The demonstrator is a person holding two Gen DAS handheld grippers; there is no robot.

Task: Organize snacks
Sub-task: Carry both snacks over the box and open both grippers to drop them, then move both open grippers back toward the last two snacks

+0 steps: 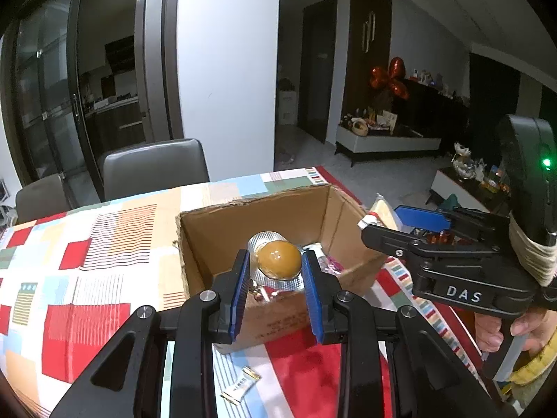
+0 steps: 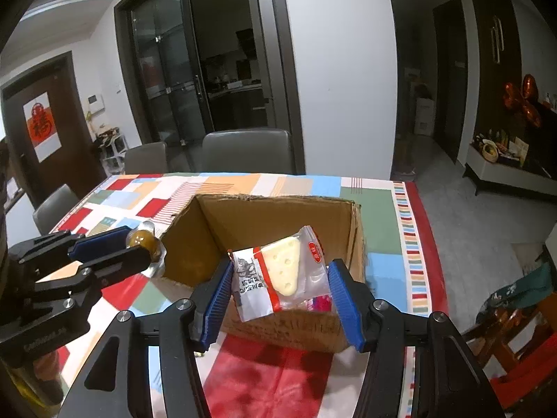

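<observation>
The left gripper (image 1: 275, 271) is seen narrowly open, its blue ribbed pads clamped on a round amber jelly cup with a crinkled foil rim (image 1: 278, 259). The cup is held above the near edge of the open brown cardboard box (image 1: 222, 230), dome turned toward the camera, foil rim spread flat behind it; no long axis is given by its round shape.

The right gripper (image 2: 280, 289) is set about half open, pads closed on a clear plastic packet with a pale wedge-shaped snack and red-white printed label (image 2: 278, 278). The packet is held tilted, long axis running from lower left to upper right, wedge tip pointing down. It hangs over the box's near wall.

Inside the box, pink and silver wrappers (image 1: 330, 264) are partly seen on the floor. Two small white-and-gold wrapped candies (image 1: 242, 385) are left on the cloth in front of the box, near the left gripper's body.

The box is placed on a table covered by a patchwork cloth of red, orange, blue and green blocks (image 1: 87, 261). The cloth to the box's left is free; the table's right edge lies just beside the box.

Grey padded chairs (image 2: 247, 151) are tucked at the far side. Beyond, a white pillar, dark glass sliding doors (image 2: 167, 69) and a low sideboard with orange foil balloons (image 1: 390, 76) are seen.
</observation>
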